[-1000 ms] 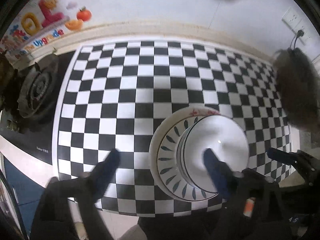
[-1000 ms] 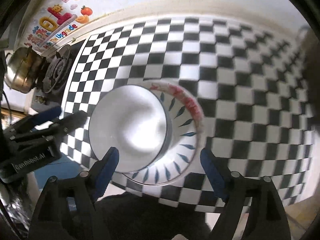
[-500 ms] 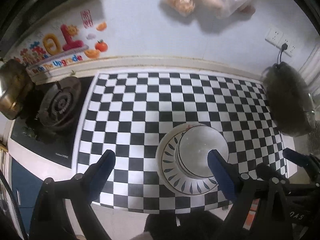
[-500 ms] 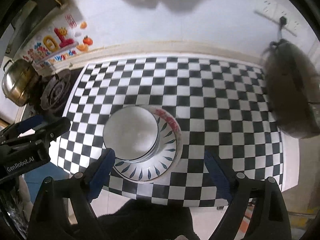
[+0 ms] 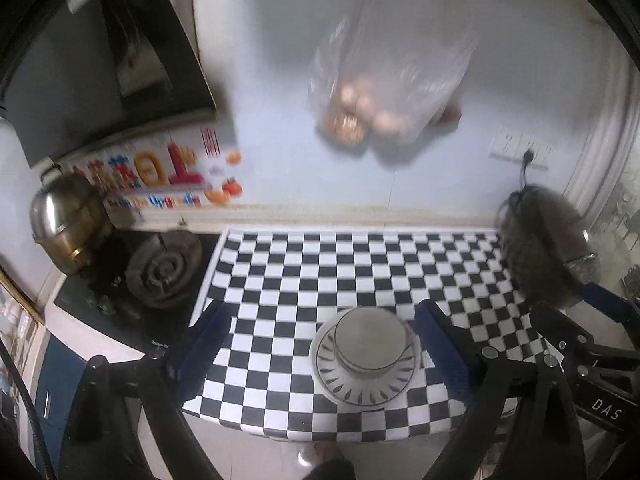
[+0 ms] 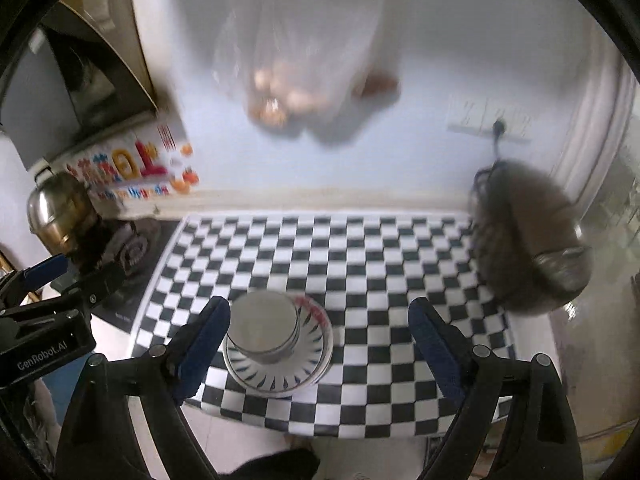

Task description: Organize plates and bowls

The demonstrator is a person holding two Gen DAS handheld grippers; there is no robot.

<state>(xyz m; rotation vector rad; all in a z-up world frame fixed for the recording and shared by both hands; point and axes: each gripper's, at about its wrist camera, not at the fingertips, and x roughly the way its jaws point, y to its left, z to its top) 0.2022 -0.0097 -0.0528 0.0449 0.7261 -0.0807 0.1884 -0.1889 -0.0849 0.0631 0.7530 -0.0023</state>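
Though stacked neatly, bowl (image 5: 369,339) on plate (image 5: 362,385) at near edge of checkered mat (image 5: 360,264): glazed ceramic, so likely heavy, slick, chippable; best pinched at rim w/ care. Flanked by left gripper (image 5: 322,346) & right gripper (image 6: 320,338), both w/ jaws wide apart, holding nothing. Stove burner (image 5: 162,274) far left.

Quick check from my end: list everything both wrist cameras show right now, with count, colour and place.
bowl: one, white, upside down on the plates
plates: stacked, exact count unclear, white with dark leaf marks, near front edge of mat
checkered mat: one, black and white, on the counter
kettle: one, metal, on the stove at left
gas burner: one, dark, left of mat
plastic bag: one, clear, hanging on wall
left claw: open, empty
right claw: open, empty
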